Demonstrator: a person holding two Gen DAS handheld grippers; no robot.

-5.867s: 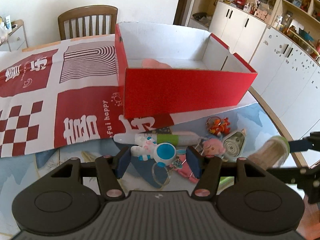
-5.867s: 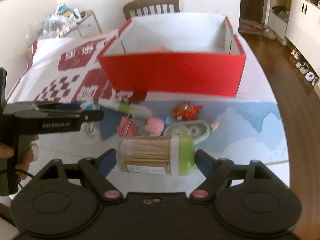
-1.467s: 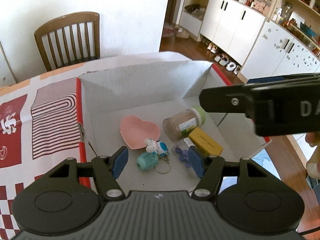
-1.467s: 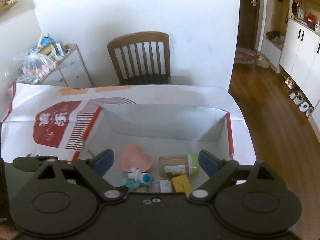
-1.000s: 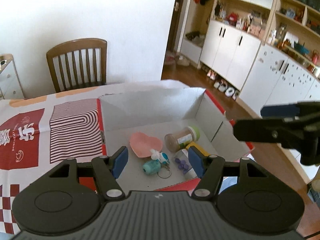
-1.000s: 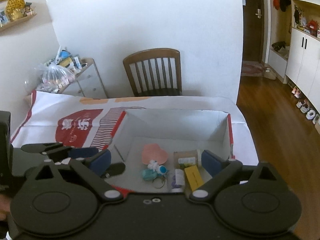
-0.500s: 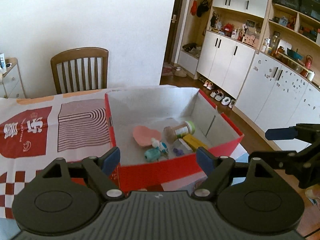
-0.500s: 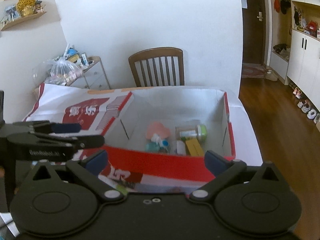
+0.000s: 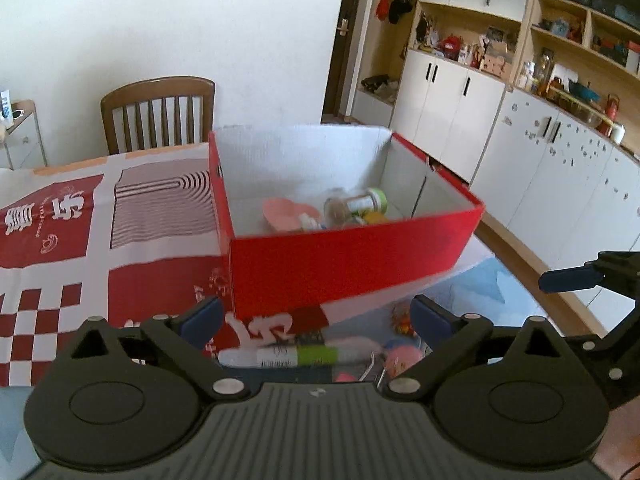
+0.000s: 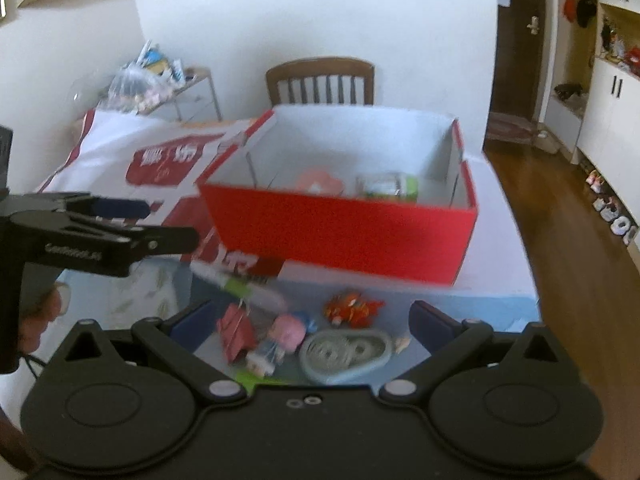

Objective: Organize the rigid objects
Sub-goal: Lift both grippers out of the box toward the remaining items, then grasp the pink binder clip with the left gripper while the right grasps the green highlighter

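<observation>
Both the left gripper and the right gripper are hanging wide apart, holding nothing, near the red cardboard box.

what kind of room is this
Most likely a home dining area: a wooden dining chair at a clothed table, white storage cabinets with cluttered shelves, and shoes on the wood floor.

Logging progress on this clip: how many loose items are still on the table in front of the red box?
5 visible: marker pen, red clip, pink-haired doll keychain, orange-red toy, grey-blue tape dispenser, all before the red box. Grippers may hide others.
</observation>
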